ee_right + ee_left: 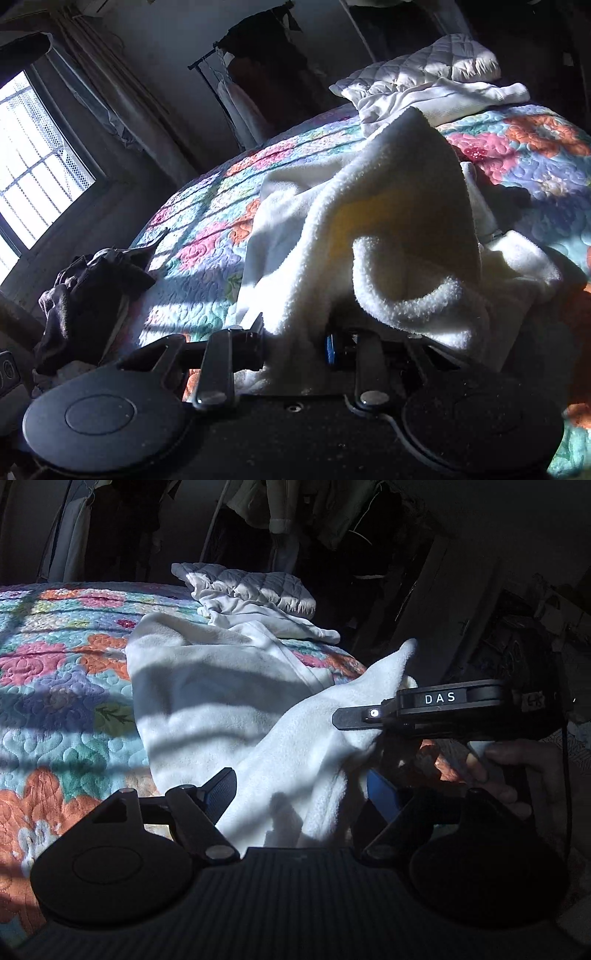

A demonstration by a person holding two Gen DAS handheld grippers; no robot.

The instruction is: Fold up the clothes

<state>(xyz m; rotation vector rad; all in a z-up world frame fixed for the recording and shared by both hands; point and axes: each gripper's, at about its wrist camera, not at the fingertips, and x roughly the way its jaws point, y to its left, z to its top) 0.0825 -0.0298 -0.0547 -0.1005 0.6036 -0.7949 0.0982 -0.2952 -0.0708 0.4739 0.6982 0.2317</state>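
Observation:
A white fleece garment [221, 701] lies spread on the floral quilt [55, 686] of a bed. In the left wrist view my left gripper [303, 794] is open, its fingers [221, 794] on either side of a raised fold of the fleece. My right gripper [369, 716] comes in from the right there, held by a hand, with the fleece bunched at its tip. In the right wrist view the fleece [369, 221] drapes over my right gripper [295, 347], whose fingers [255, 343] press the cloth between them.
A quilted white piece [255, 583] and another white garment [266, 616] lie at the bed's far edge. A dark clothes pile [85, 291] sits at the bed's left side. A window [33, 158] and hanging clothes [258, 44] stand behind.

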